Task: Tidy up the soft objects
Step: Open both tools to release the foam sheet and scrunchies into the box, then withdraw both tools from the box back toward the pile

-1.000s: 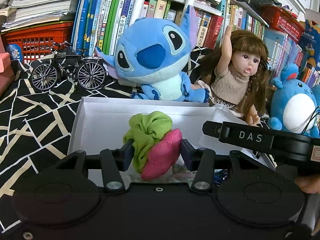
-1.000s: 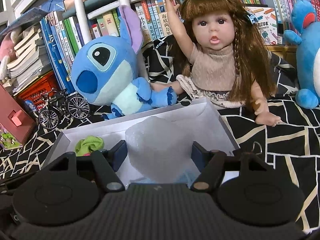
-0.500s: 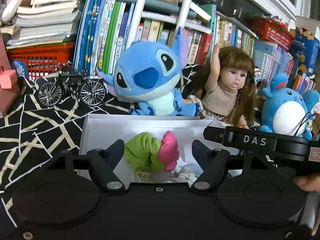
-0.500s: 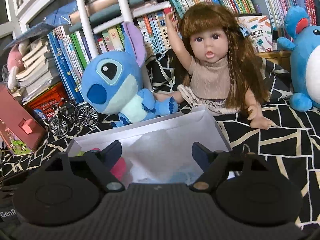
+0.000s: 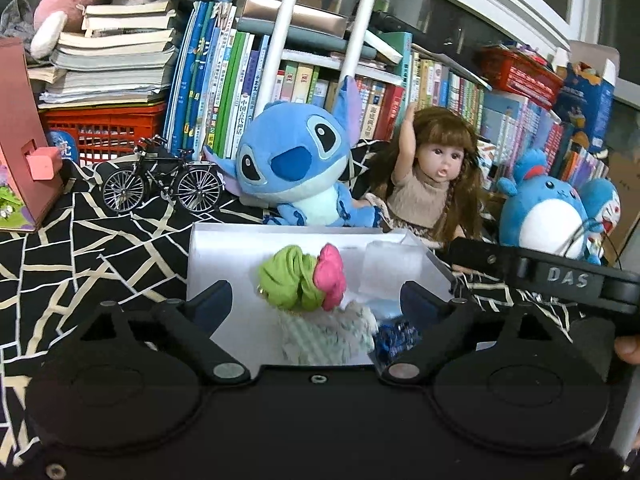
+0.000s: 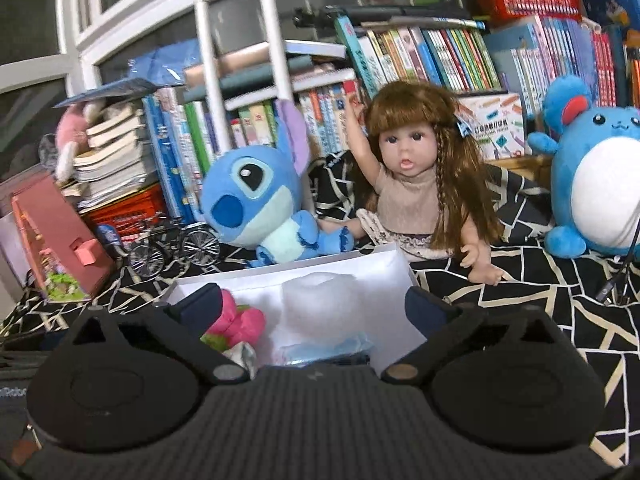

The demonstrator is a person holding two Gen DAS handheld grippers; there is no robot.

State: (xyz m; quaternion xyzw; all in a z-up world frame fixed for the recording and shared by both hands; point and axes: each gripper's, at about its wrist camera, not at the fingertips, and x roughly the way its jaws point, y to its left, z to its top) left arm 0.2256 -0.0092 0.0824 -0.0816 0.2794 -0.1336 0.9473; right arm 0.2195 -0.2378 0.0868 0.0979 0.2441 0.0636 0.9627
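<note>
A white box [image 5: 224, 264] lies on the black patterned cloth; it also shows in the right wrist view [image 6: 394, 270]. Inside lie a green scrunchie [image 5: 286, 282], a pink scrunchie [image 5: 330, 276], a translucent white soft block [image 5: 390, 270], a pale green cloth [image 5: 324, 336] and a blue item [image 5: 396, 338]. The pink scrunchie [image 6: 236, 322] and the white block [image 6: 318, 304] also show in the right wrist view. My left gripper [image 5: 316, 304] is open and empty above the box's near edge. My right gripper [image 6: 314, 306] is open and empty, just behind the white block.
Behind the box sit a blue Stitch plush [image 5: 292, 172], a long-haired doll [image 5: 434, 184] and a round blue plush [image 5: 548, 216]. A model bicycle [image 5: 162, 182] and a pink toy house [image 5: 20, 136] stand at the left. Bookshelves fill the back.
My left gripper opened and let go of the green and pink scrunchies into the box. My right gripper opened off the white block. Both pulled back and up.
</note>
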